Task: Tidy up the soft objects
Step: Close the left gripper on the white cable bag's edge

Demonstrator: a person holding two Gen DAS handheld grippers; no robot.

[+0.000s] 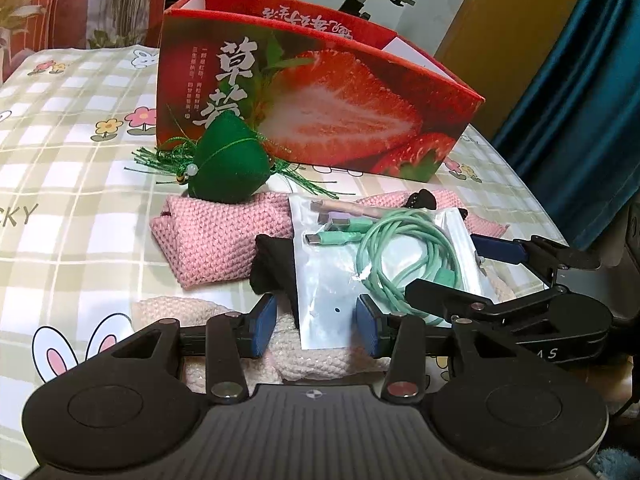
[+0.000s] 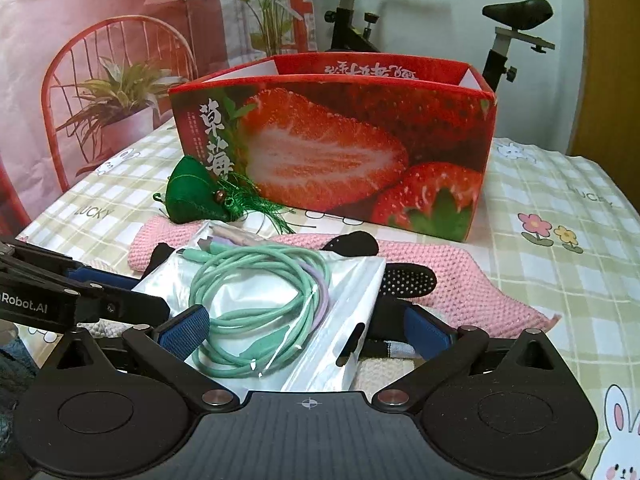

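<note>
Clear bag of mint cable [image 1: 372, 256] lying on pink knit [image 1: 216, 236] in front of strawberry box [image 1: 320, 100], straddled untouched by left gripper [image 1: 316, 326] and right gripper [image 2: 308, 328], both parted; black cloth [image 1: 276, 268] mostly buried beneath; checked tablecloth [image 1: 72, 128], exercise bike [image 2: 400, 12] behind box.

We see our left gripper [image 1: 316, 330] and right gripper [image 2: 308, 330] built alike: matte black linkage arms, silver rivets at the pivots, blue ribbed pads [image 1: 263, 326] on the jaws, a ridged grey body with a small crosshair mark. White lettering marks the side of each.
</note>
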